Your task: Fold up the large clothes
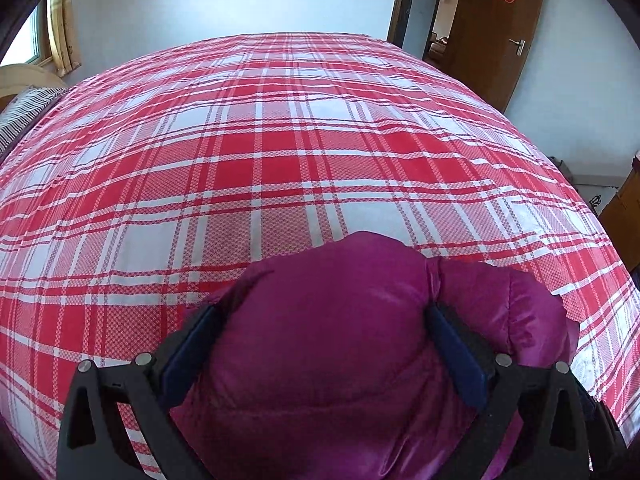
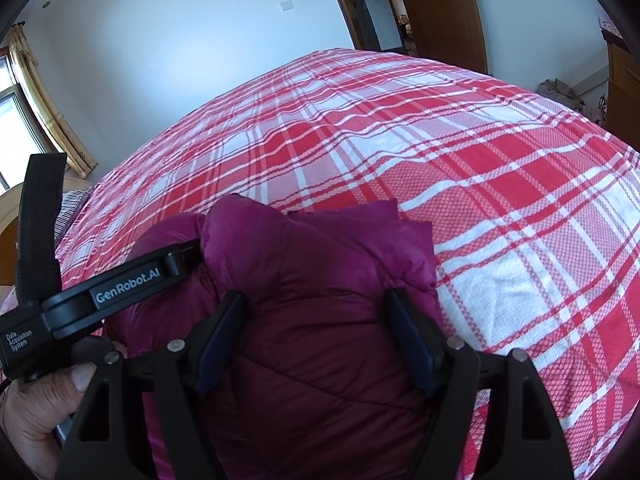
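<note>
I am looking through the left wrist view, where the left hand-held gripper (image 1: 324, 312) is pinching a thick bunch of the purple padded jacket (image 1: 340, 320) between its blue pads (image 1: 460, 360); the fabric is bulging up and filling the lower middle of the frame. The jacket is lying on the bed (image 1: 280, 140), which is wearing a red and white plaid sheet and filling most of the frame. A brown door (image 1: 496, 32) is standing at the upper right, and a striped pillow (image 1: 24, 120) is peeking in at the left edge.

In the right wrist view, the right hand-held gripper (image 2: 316, 304) is squeezing another puffy fold of the same purple padded jacket (image 2: 320, 264) low in the centre of the frame, with the plaid bed (image 2: 480, 160) spreading out behind it toward the right. The left hand-held gripper (image 2: 176, 258) is reaching in from the lower left, its tip buried in the jacket beside the right one, and the person's hand (image 2: 32, 408) is gripping its handle at the lower left corner. A window with a yellow curtain (image 2: 32, 96) is showing at the upper left
</note>
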